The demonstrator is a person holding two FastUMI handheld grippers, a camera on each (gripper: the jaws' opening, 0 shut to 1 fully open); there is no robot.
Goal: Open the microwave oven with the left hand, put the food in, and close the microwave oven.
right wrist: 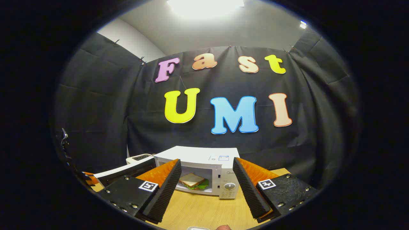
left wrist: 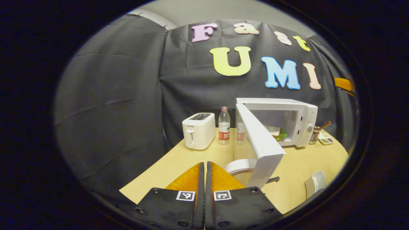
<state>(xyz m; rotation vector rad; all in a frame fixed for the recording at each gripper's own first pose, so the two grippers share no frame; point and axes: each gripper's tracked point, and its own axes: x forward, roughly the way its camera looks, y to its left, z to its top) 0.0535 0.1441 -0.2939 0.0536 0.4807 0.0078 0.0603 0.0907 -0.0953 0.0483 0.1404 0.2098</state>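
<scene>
Bright ceiling lamp (right wrist: pixel 204 4) glares overhead; both pictures sharp at centre, bowed toward the edges.

On the counter (left wrist: pixel 191 159) you see a white toaster (left wrist: pixel 198 131) as landmark. Just to its right stand two clear bottles (left wrist: pixel 224 126) with red labels, upright, side by side. Well to its right, a small tray of items (left wrist: pixel 322 135). Nearer you than the toaster, a white dish (left wrist: pixel 315 182) at the counter's edge.
</scene>
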